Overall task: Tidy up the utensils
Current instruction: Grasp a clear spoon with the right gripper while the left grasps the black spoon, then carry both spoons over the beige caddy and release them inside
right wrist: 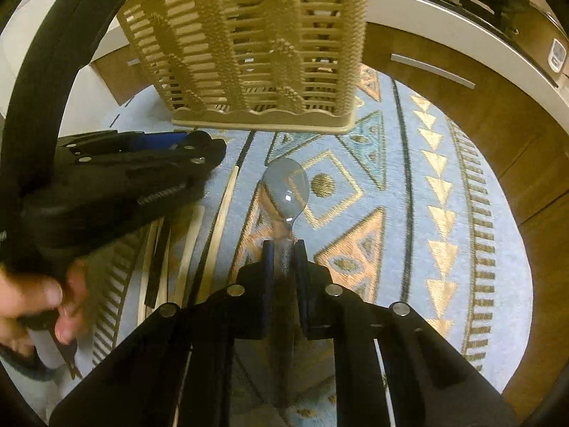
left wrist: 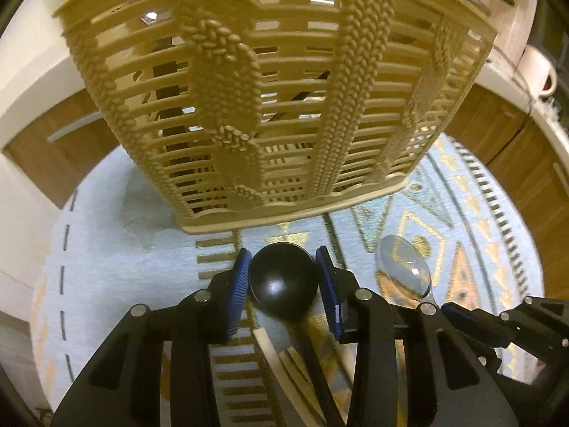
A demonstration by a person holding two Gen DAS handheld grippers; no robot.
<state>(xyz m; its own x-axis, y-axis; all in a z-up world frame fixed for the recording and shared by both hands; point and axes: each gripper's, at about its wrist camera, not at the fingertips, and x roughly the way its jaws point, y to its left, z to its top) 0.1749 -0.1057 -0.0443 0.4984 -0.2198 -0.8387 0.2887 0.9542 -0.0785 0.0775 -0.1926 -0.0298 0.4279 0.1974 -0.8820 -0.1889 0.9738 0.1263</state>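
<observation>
A tan slatted plastic utensil basket (left wrist: 270, 106) stands on the patterned cloth, also in the right wrist view (right wrist: 256, 53). My left gripper (left wrist: 282, 265) has its blue pads on either side of the bowl of a black spoon (left wrist: 282, 281), whose handle runs back under the gripper. My right gripper (right wrist: 284, 259) is shut on the handle of a clear plastic spoon (right wrist: 286, 186), bowl pointing toward the basket. The clear spoon also shows in the left wrist view (left wrist: 403, 265). The left gripper body appears in the right wrist view (right wrist: 135, 167).
Several pale wooden and dark utensils (right wrist: 188, 249) lie on the light blue and gold patterned cloth (right wrist: 409, 195), left of the clear spoon. Wooden cabinet fronts (right wrist: 462, 106) and a white counter edge surround the cloth. A white cup (left wrist: 540, 71) sits at the far right.
</observation>
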